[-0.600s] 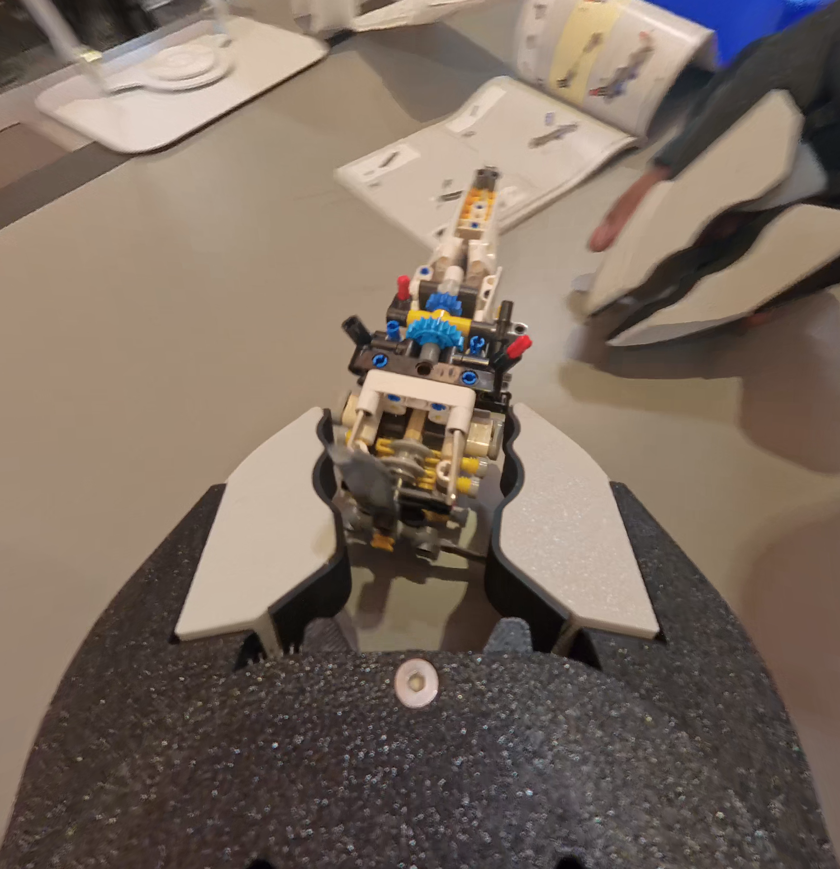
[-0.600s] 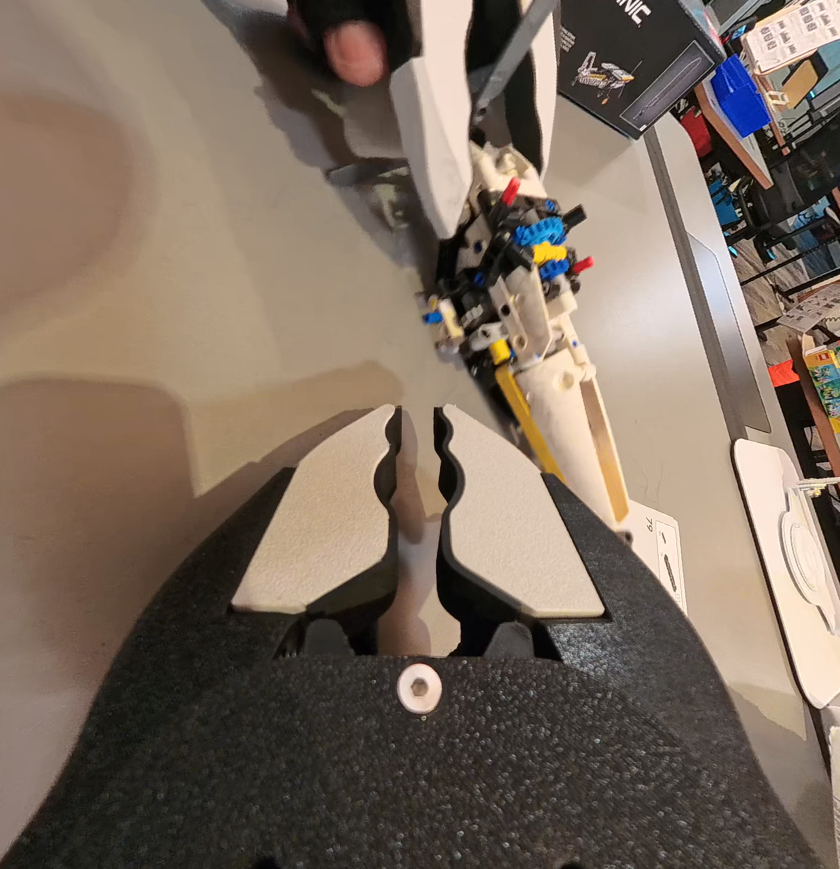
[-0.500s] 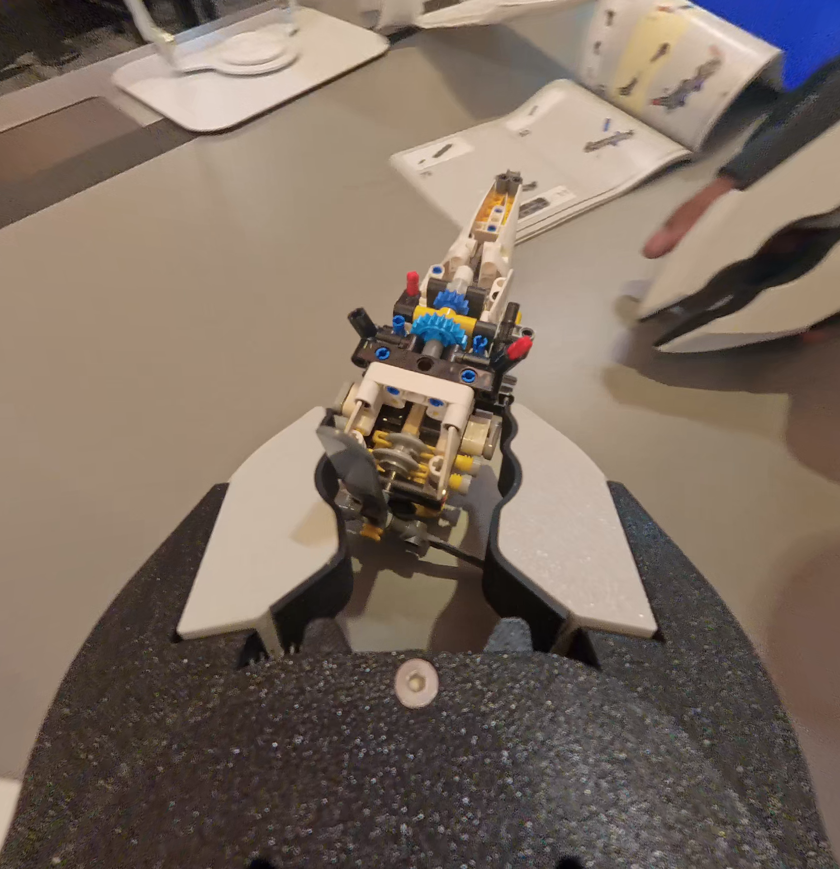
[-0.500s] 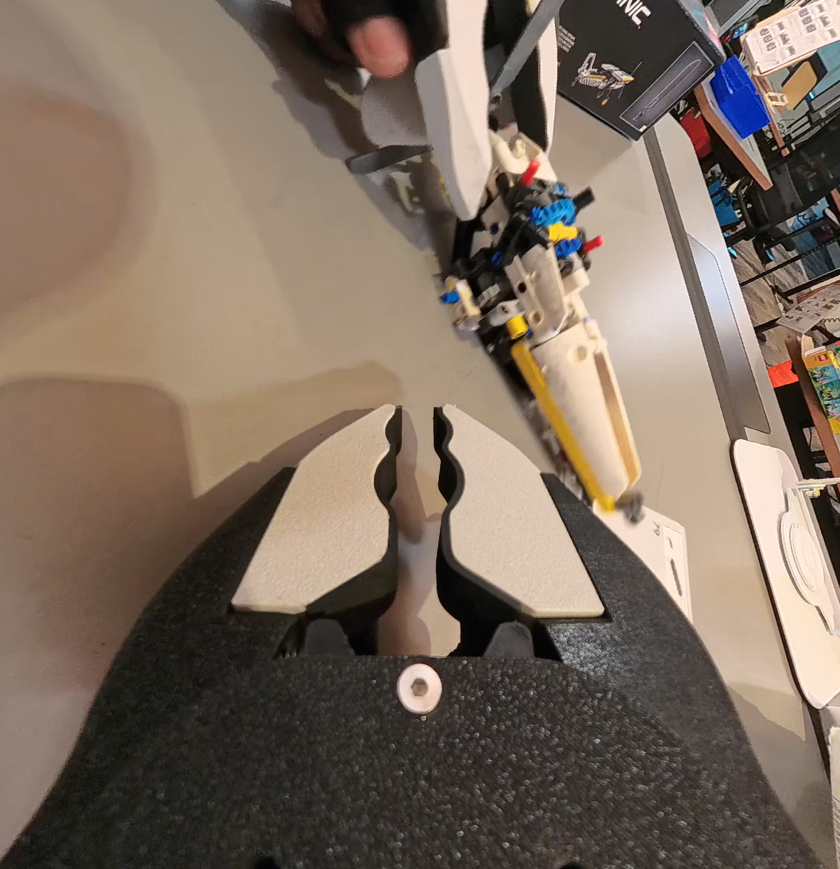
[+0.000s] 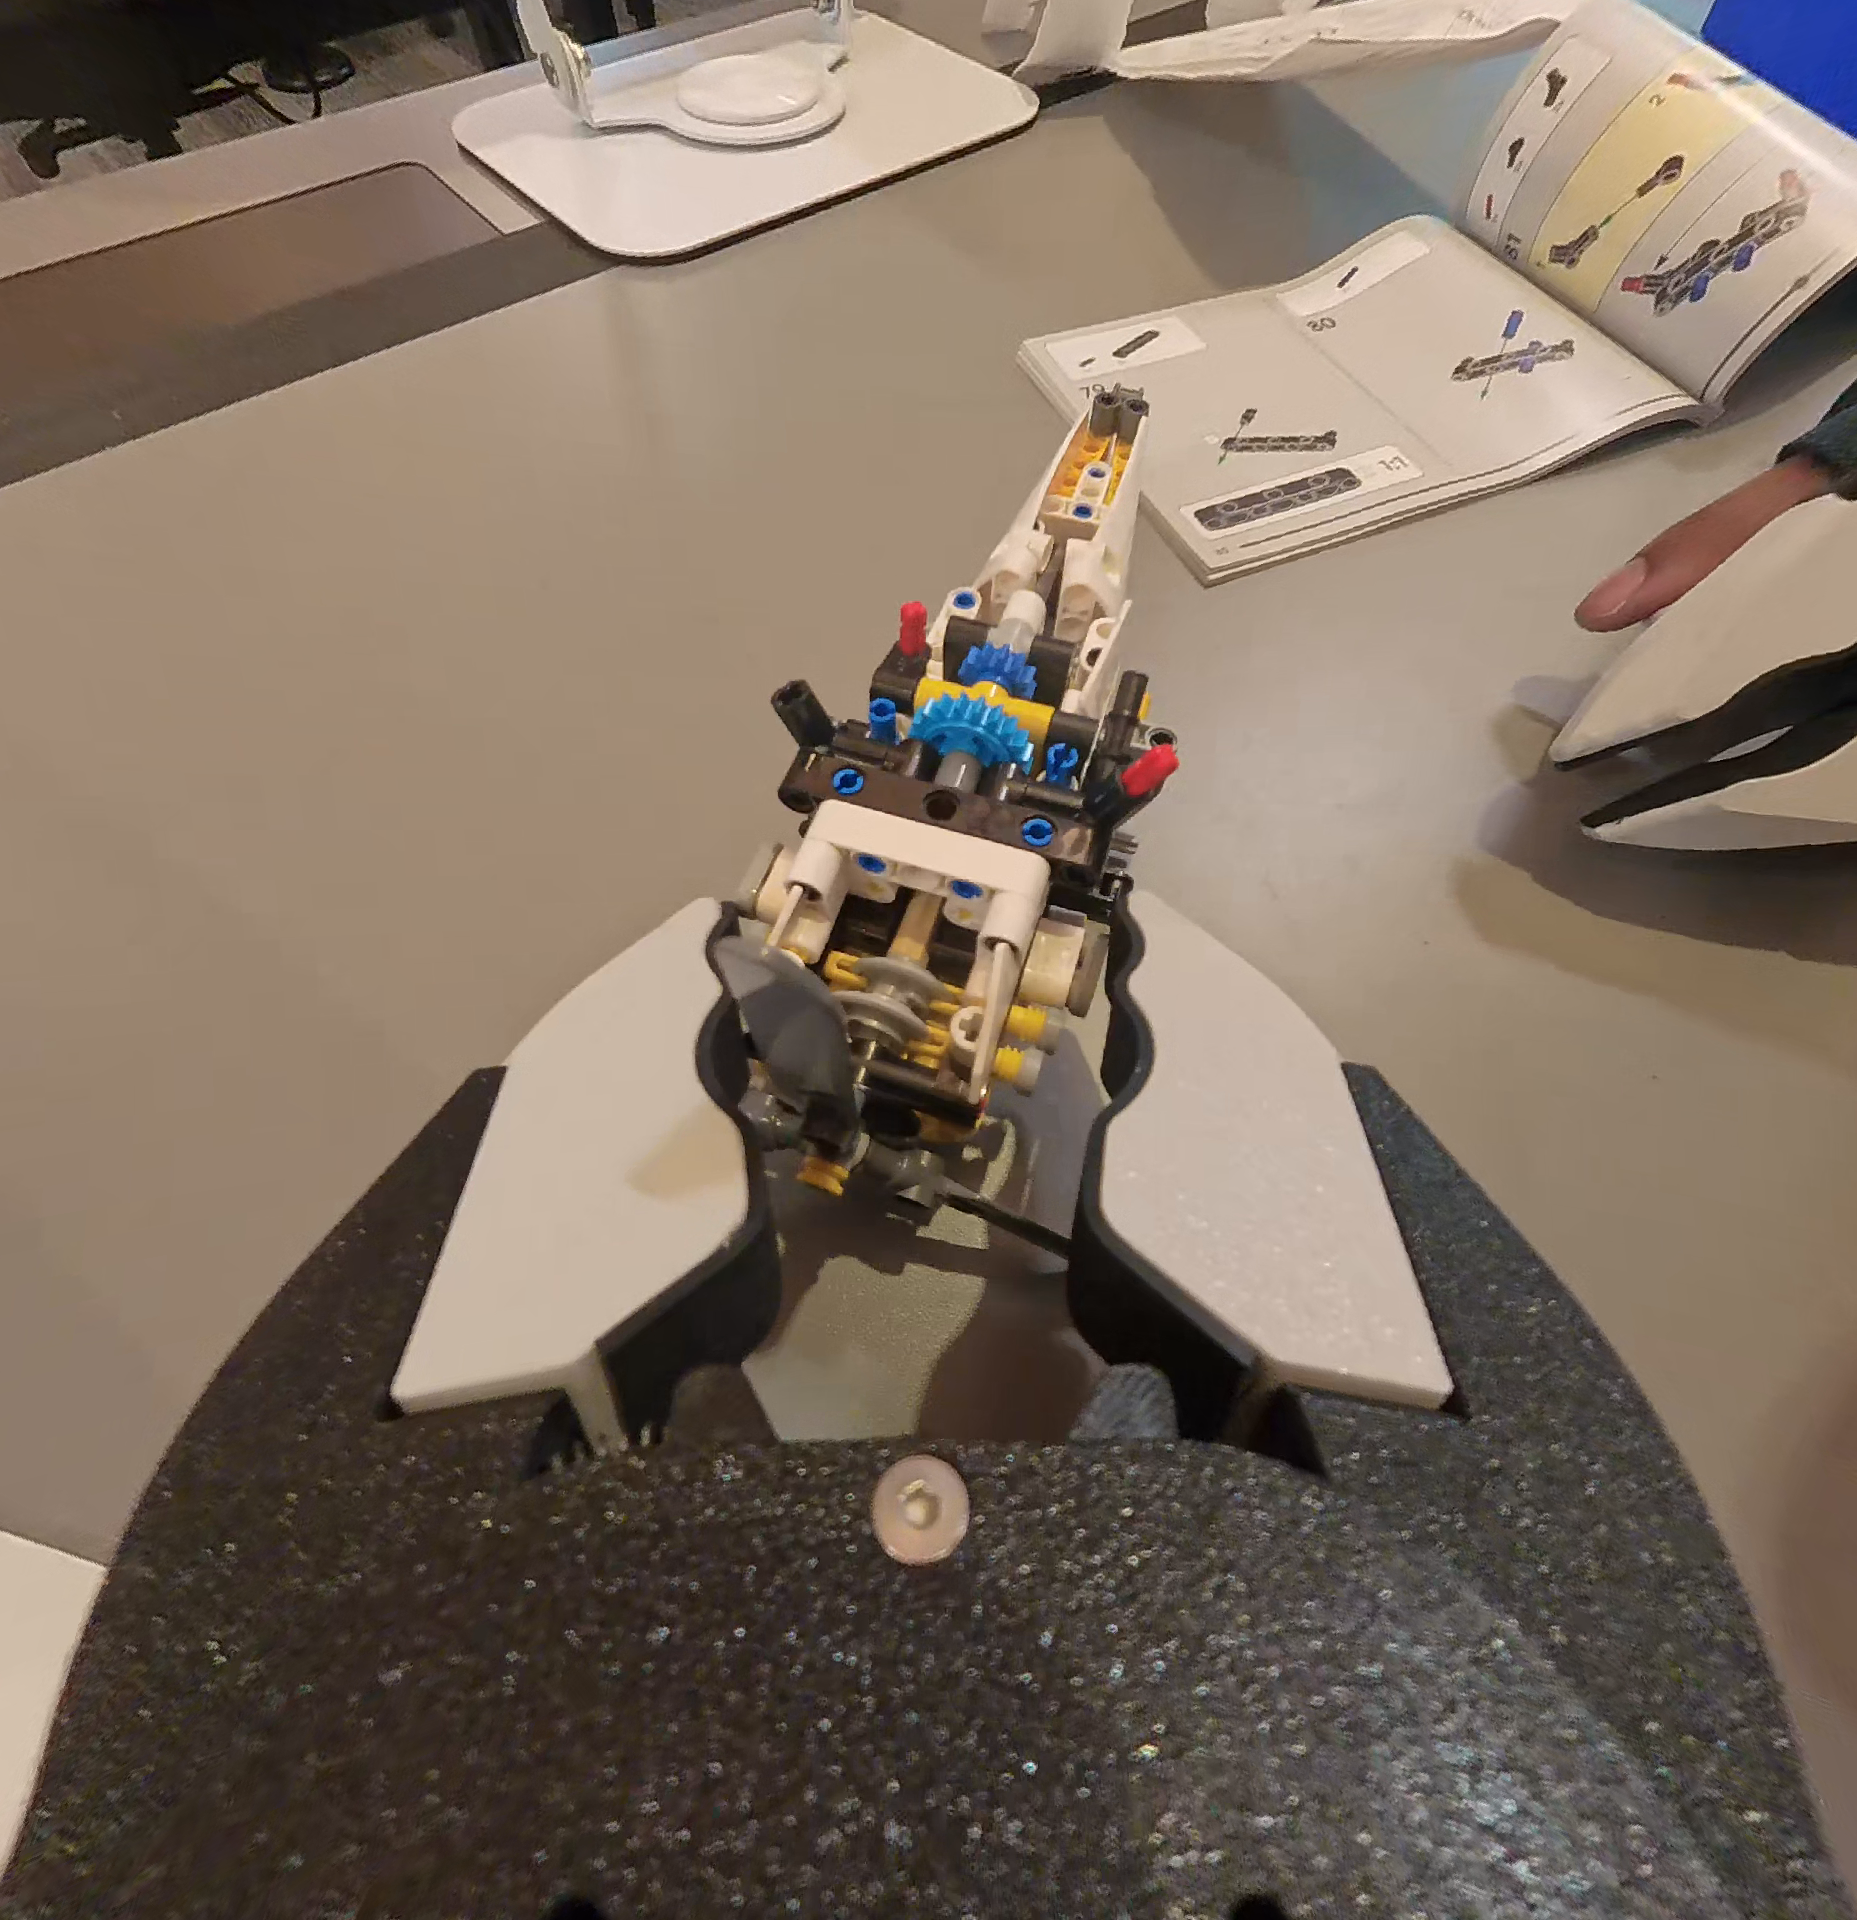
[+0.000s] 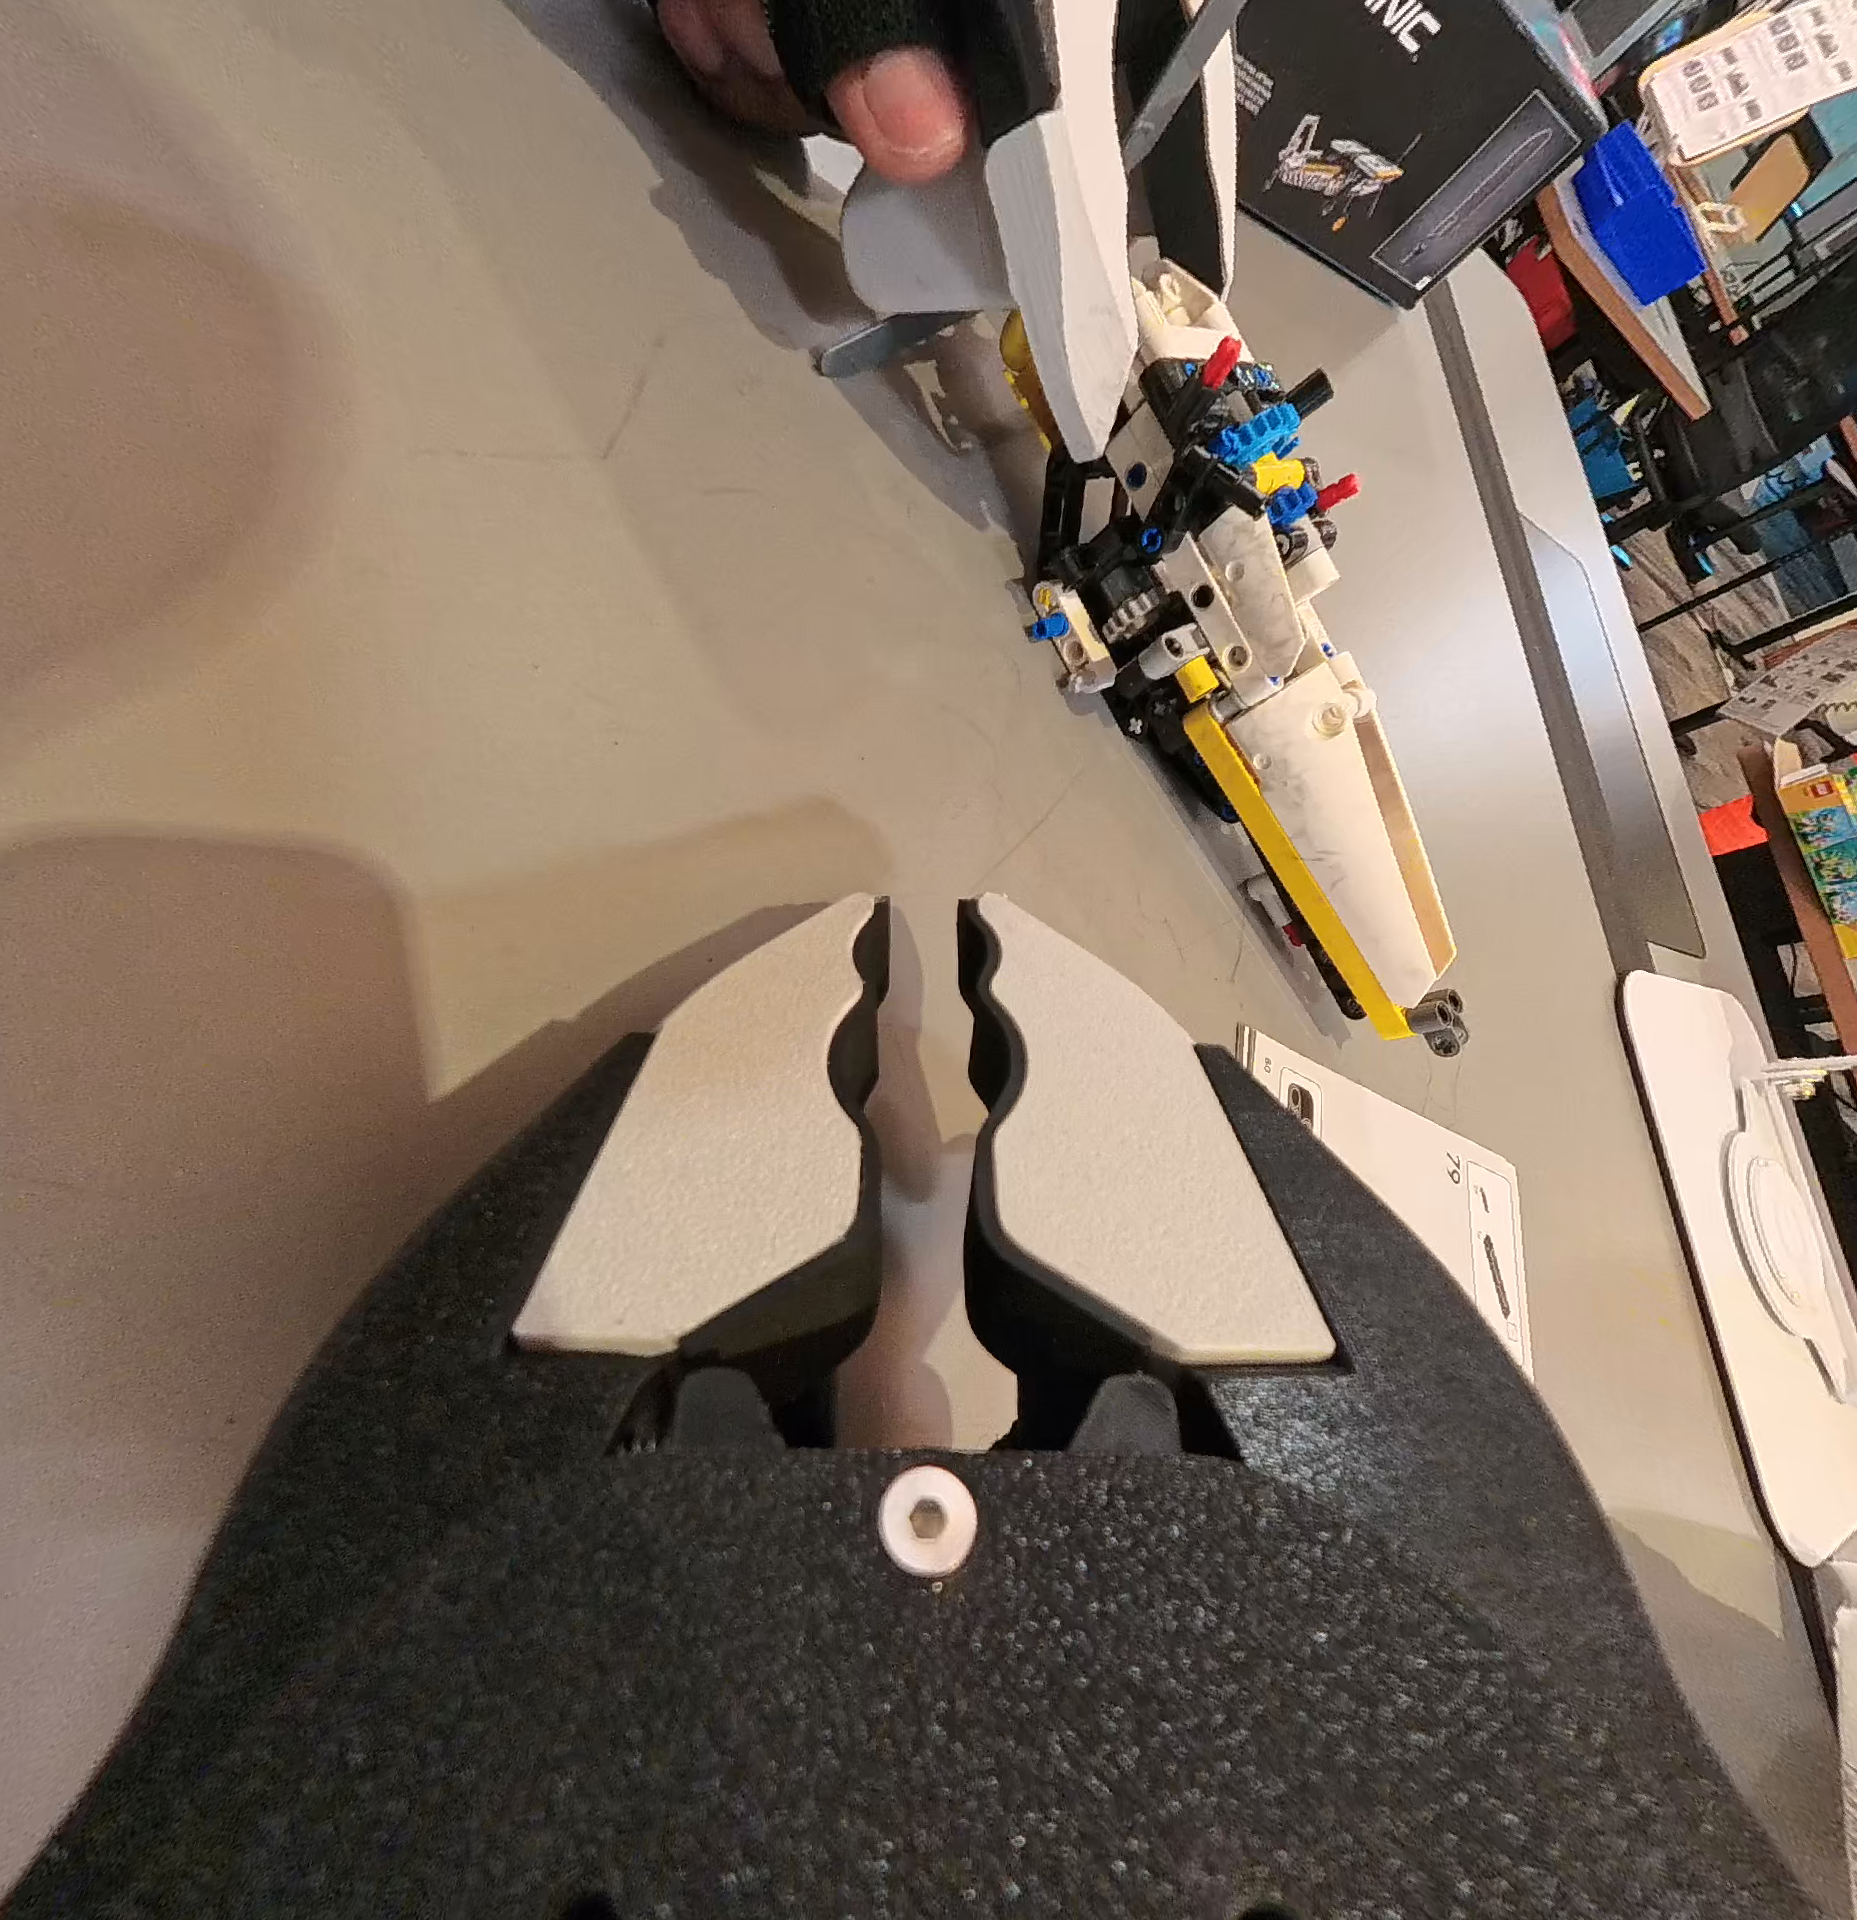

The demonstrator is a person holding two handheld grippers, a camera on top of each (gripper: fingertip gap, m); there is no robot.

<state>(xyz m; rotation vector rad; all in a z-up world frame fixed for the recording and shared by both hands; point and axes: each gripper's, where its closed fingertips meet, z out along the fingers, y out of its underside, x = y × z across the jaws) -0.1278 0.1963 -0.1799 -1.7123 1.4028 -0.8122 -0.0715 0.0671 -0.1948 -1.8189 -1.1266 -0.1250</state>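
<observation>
My left tongs (image 5: 919,1023) are clamped on the back end of the brick model (image 5: 965,790), its nose by the booklet (image 5: 1350,416); right tongs (image 6: 922,940) nearly closed, empty, beside the model

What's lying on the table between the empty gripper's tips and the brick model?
Nothing: in the right wrist view, only bare grey table separates the right gripper from the brick model.

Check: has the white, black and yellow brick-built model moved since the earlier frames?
Yes. In the right wrist view the model, clamped in the left tongs, has swung its tapered tip rightward, away from the right tongs, which kept their place on the table.
</observation>
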